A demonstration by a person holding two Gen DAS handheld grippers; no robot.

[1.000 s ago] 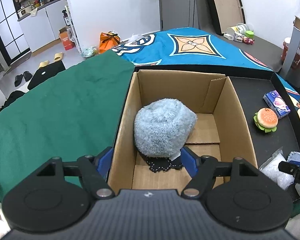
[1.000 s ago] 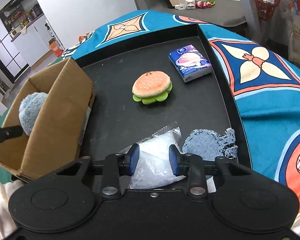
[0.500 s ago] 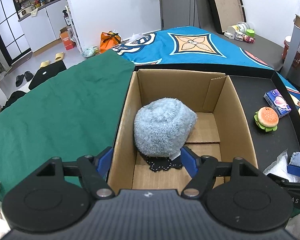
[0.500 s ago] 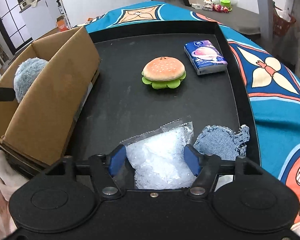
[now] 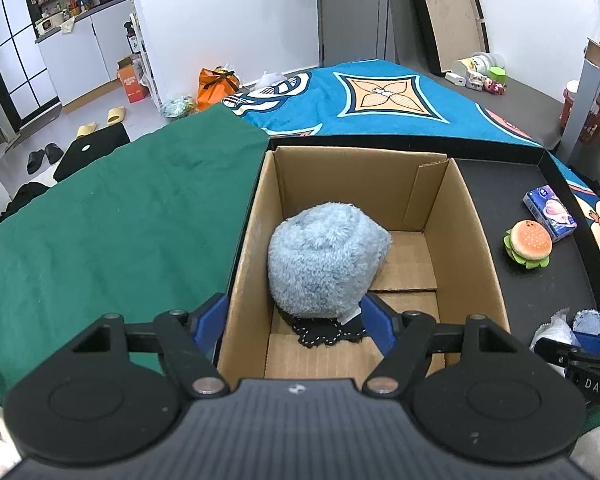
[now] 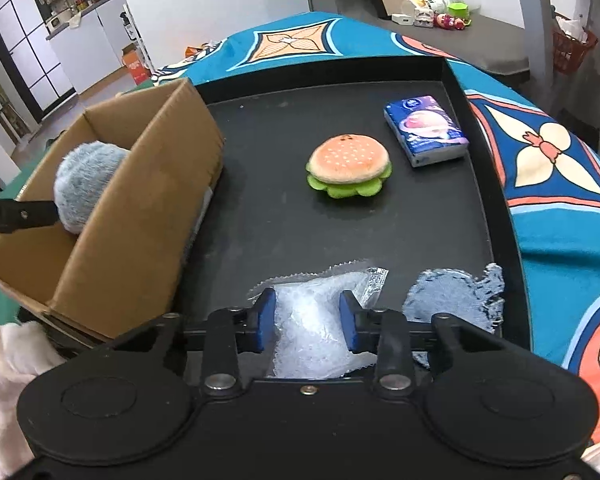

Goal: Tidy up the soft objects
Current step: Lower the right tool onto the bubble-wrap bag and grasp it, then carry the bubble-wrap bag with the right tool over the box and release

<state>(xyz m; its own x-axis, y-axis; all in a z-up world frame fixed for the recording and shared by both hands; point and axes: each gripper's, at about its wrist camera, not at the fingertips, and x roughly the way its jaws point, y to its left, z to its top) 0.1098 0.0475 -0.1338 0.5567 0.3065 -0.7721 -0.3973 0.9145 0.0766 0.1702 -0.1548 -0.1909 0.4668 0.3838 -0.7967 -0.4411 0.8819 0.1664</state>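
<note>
A fluffy light-blue plush (image 5: 328, 264) sits in the open cardboard box (image 5: 472, 240) on top of a small black lacy piece (image 5: 324, 330). My left gripper (image 5: 294, 320) stands open: one finger is outside the box's left wall, the other inside beside the plush. In the right wrist view, my right gripper (image 6: 307, 320) is closing on a clear crinkly plastic bag (image 6: 312, 332) that lies on the black tray (image 6: 284, 220). Its blue pads press the bag's sides and bunch it between them. The plush (image 6: 86, 184) shows over the box (image 6: 140, 208) wall.
On the tray lie a burger plush (image 6: 348, 166), a blue tissue pack (image 6: 426, 130) and a frayed denim patch (image 6: 456, 296) just right of the bag. A green cloth (image 5: 120, 220) lies left of the box and a blue patterned blanket (image 5: 380, 100) behind it.
My right gripper opened wide around the plastic bag half a second ago and has now narrowed onto it. The left gripper and the plush have not moved.
</note>
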